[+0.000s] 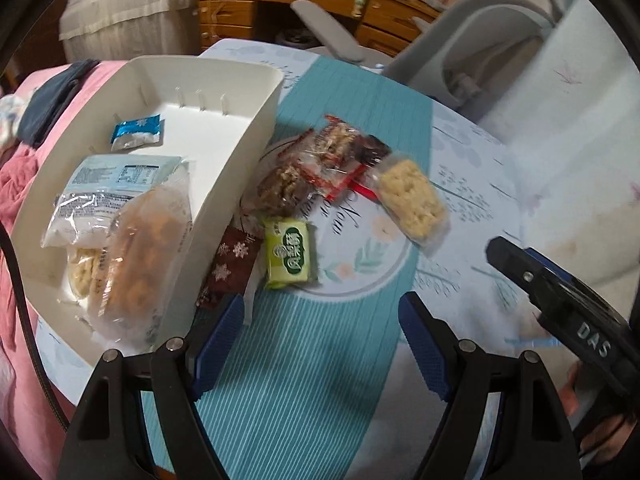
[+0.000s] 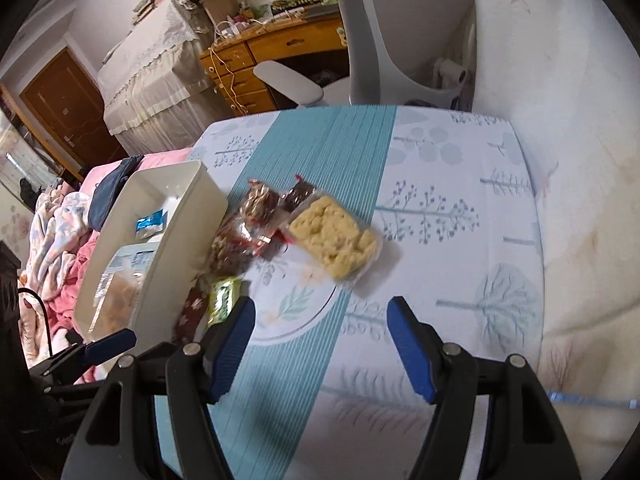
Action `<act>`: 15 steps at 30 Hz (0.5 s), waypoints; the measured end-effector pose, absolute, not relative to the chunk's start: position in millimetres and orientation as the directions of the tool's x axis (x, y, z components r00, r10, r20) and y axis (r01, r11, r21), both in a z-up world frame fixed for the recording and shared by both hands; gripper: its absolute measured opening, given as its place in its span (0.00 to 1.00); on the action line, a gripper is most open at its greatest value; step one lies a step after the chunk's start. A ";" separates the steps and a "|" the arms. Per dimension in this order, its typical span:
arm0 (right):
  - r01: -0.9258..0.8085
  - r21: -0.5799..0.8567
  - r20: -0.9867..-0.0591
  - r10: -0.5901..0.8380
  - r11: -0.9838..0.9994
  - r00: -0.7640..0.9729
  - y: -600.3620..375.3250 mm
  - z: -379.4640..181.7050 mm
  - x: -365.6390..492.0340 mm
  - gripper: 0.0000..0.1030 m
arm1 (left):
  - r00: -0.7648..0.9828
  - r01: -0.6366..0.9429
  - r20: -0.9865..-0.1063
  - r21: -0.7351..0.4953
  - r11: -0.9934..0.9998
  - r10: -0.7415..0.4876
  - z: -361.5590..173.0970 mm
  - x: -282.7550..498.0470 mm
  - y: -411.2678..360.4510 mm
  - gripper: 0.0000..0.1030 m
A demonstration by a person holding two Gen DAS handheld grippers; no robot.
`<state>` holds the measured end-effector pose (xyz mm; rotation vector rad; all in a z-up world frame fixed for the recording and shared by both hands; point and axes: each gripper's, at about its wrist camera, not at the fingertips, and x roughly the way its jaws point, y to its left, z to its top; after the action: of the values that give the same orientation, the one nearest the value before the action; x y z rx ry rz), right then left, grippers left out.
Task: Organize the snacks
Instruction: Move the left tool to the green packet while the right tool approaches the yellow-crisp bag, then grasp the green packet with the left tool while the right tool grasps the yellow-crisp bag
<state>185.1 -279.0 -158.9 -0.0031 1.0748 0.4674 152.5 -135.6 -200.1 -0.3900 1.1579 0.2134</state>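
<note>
A white bin (image 1: 256, 136) (image 2: 188, 216) stands on the table's left side. Inside it lie a small blue packet (image 1: 136, 133) (image 2: 150, 226), a large clear bag of pastries (image 1: 132, 240) and a pale cracker pack. Beside the bin on the table lie a green packet (image 1: 289, 254) (image 2: 224, 300), a dark red snowflake packet (image 1: 230, 268) (image 2: 191, 316), red-trimmed nut bars (image 1: 320, 164) (image 2: 256, 216) and a pale rice cake pack (image 1: 412, 198) (image 2: 334, 236). My left gripper (image 1: 320, 344) hovers open just before the green packet, nothing between its fingers. My right gripper (image 2: 320, 348) is open and empty, short of the rice cake pack.
A teal runner (image 2: 332, 148) crosses the patterned tablecloth (image 2: 460, 200). A grey chair (image 2: 400, 36) stands behind the table, with a wooden desk (image 1: 312, 4) beyond. Pink bedding (image 1: 16, 184) lies left of the bin. The right gripper's finger (image 1: 552, 280) shows at the left wrist view's right edge.
</note>
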 end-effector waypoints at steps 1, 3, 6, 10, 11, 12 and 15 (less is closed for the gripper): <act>-0.376 0.210 -0.841 0.363 0.902 0.401 -278.7 -161.6 188.8 0.67 | 0.392 -0.376 -0.919 -0.188 0.907 -0.028 -204.7 155.4 -135.0 0.76; -0.394 0.199 -0.829 0.368 0.897 0.421 -277.7 -166.0 194.4 0.67 | 0.383 -0.407 -0.923 -0.180 0.895 -0.011 -216.4 161.0 -132.9 0.76; -0.437 0.168 -0.806 0.379 0.884 0.455 -272.2 -174.0 203.0 0.67 | 0.363 -0.448 -0.932 -0.176 0.877 -0.002 -237.7 168.7 -129.5 0.76; -0.524 0.079 -0.783 0.378 0.848 0.494 -256.4 -190.1 210.9 0.67 | 0.360 -0.473 -0.931 -0.131 0.871 0.055 -253.7 176.1 -128.3 0.76; -0.539 0.055 -0.779 0.374 0.841 0.504 -252.8 -193.7 211.8 0.67 | 0.368 -0.470 -0.927 -0.123 0.874 0.068 -255.5 178.2 -129.0 0.76; -0.556 0.019 -0.774 0.365 0.831 0.518 -248.0 -198.6 212.3 0.67 | 0.369 -0.465 -0.926 -0.112 0.878 0.078 -256.6 180.4 -129.8 0.76; -0.607 -0.089 -0.772 0.330 0.790 0.543 -233.2 -213.7 212.1 0.67 | 0.343 -0.454 -0.931 -0.048 0.890 0.125 -265.3 191.2 -133.6 0.76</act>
<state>212.1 -233.2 -213.7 -0.3696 0.8242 0.5710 191.2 -133.6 -265.3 -0.3235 1.1655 0.3847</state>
